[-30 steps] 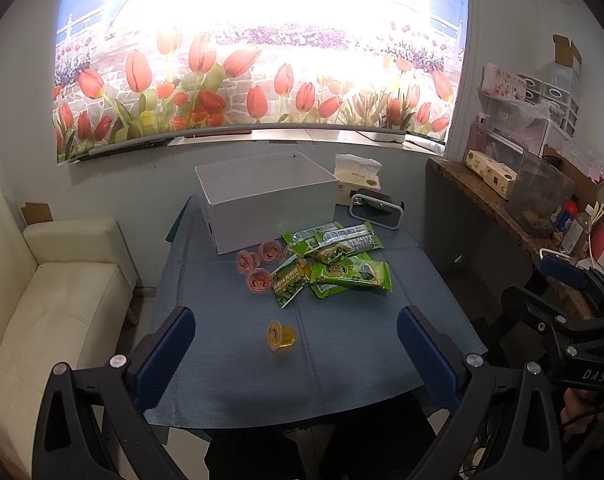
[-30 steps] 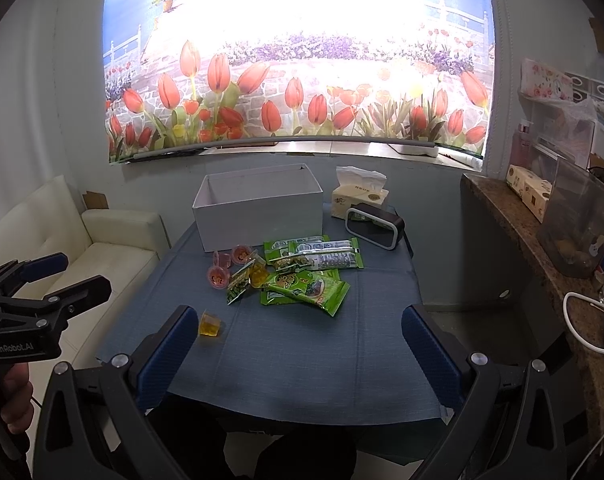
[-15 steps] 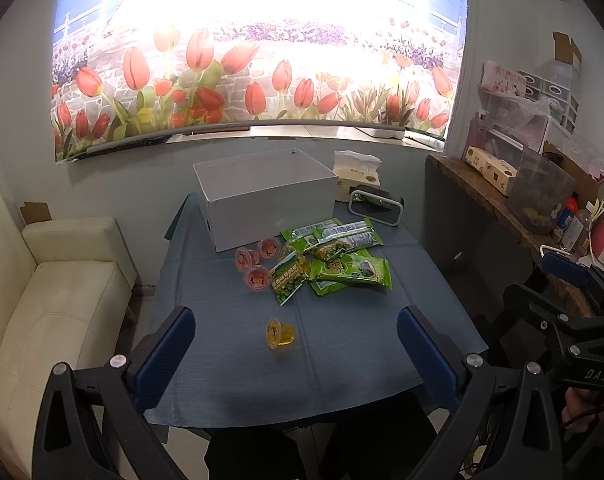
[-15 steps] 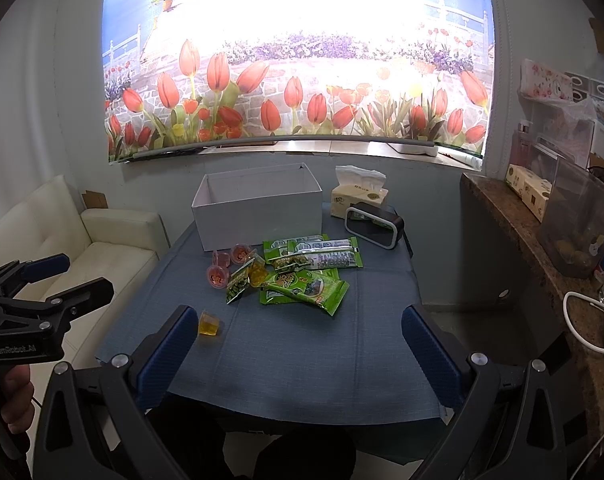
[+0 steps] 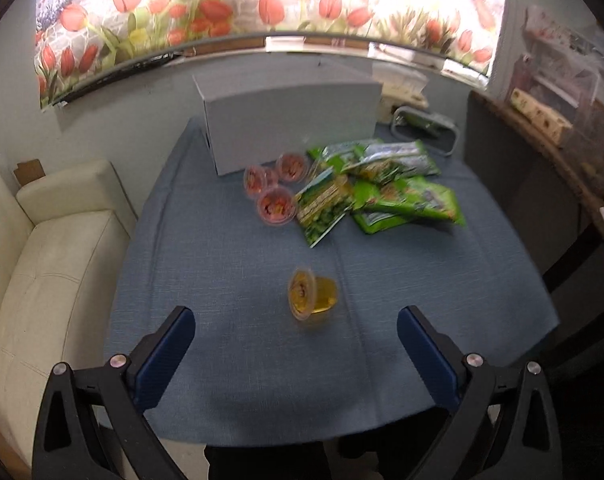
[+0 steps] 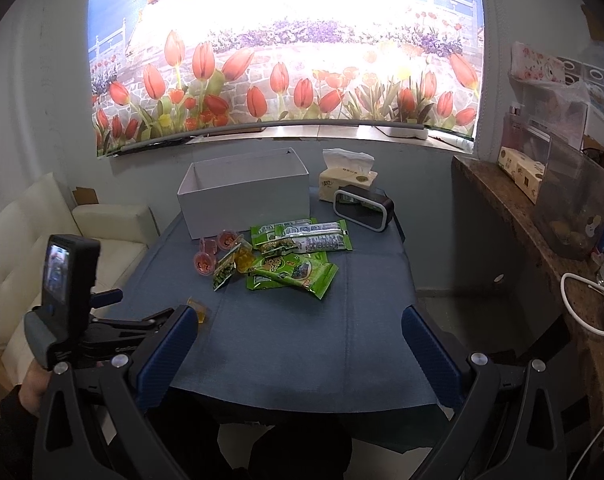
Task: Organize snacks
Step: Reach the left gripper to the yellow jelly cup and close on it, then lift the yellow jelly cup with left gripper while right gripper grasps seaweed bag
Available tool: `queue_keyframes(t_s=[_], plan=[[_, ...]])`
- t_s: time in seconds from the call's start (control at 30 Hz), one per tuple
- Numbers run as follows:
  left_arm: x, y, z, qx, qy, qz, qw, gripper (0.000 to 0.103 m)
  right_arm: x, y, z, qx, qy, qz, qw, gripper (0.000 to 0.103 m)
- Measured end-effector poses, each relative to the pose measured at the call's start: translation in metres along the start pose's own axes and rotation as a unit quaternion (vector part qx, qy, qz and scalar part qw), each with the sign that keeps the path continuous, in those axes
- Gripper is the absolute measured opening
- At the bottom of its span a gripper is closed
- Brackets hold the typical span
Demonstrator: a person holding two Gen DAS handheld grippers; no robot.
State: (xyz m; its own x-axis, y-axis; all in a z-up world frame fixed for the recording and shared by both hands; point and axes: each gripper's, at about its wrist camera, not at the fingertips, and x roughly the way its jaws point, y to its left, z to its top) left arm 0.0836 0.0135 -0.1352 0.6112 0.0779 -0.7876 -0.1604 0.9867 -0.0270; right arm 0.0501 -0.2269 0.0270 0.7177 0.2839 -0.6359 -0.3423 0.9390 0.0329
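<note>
A yellow jelly cup (image 5: pixel 312 294) lies on its side on the blue tablecloth (image 5: pixel 222 264), just ahead of my open, empty left gripper (image 5: pixel 296 332). Three red jelly cups (image 5: pixel 275 204) and several green snack packets (image 5: pixel 386 196) lie in front of an open white box (image 5: pixel 290 120). My right gripper (image 6: pixel 298 344) is open and empty over the table's near edge. In the right wrist view the left gripper (image 6: pixel 134 312) is low at the left by the yellow cup (image 6: pixel 197 312); the packets (image 6: pixel 298 256) and box (image 6: pixel 242 196) lie beyond.
A tissue pack (image 6: pixel 348 178) and a black clock-like device (image 6: pixel 364 212) stand at the back right of the table. A cream sofa (image 5: pixel 50 248) is on the left. A cluttered wooden counter (image 6: pixel 542 232) runs along the right.
My left gripper has moved forward and down toward the yellow jelly cup, which now looks much closer. The right gripper has barely moved.
</note>
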Motion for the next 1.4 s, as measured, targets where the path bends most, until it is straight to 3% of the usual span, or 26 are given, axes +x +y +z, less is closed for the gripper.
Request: queue_keyframes(t_s=[0.27, 0.6, 0.8, 0.97, 1.23, 1.3, 1.4], plan=[[0.070, -0.010, 0.003, -0.002, 0.032, 0.038, 0.9987, 0.103, 0.010, -0.011, -0.010, 0.017, 0.020, -0.007, 1.000, 0.103], [0.100, -0.013, 0.000, -0.016, 0.057, 0.052, 0.9969, 0.101, 0.013, -0.025, -0.015, 0.030, 0.027, -0.011, 0.999, 0.103], [0.101, -0.017, 0.004, -0.018, 0.057, 0.021, 0.9980, 0.077, 0.016, -0.028, -0.016, 0.033, 0.029, -0.010, 0.999, 0.103], [0.098, -0.026, 0.008, -0.021, 0.058, -0.001, 0.9981, 0.044, 0.016, -0.028, -0.016, 0.033, 0.031, -0.009, 0.999, 0.103], [0.090, -0.002, 0.005, -0.064, 0.064, -0.032, 0.9954, 0.041, 0.019, -0.031, -0.018, 0.038, 0.032, -0.009, 0.999, 0.103], [0.084, 0.001, 0.006, -0.065, 0.054, -0.037, 0.9957, 0.035, 0.021, -0.030, -0.018, 0.039, 0.033, -0.005, 0.999, 0.103], [0.077, 0.003, 0.009, -0.058, 0.051, -0.039, 0.9962, 0.034, 0.025, -0.026, -0.019, 0.033, 0.034, -0.003, 0.999, 0.103]])
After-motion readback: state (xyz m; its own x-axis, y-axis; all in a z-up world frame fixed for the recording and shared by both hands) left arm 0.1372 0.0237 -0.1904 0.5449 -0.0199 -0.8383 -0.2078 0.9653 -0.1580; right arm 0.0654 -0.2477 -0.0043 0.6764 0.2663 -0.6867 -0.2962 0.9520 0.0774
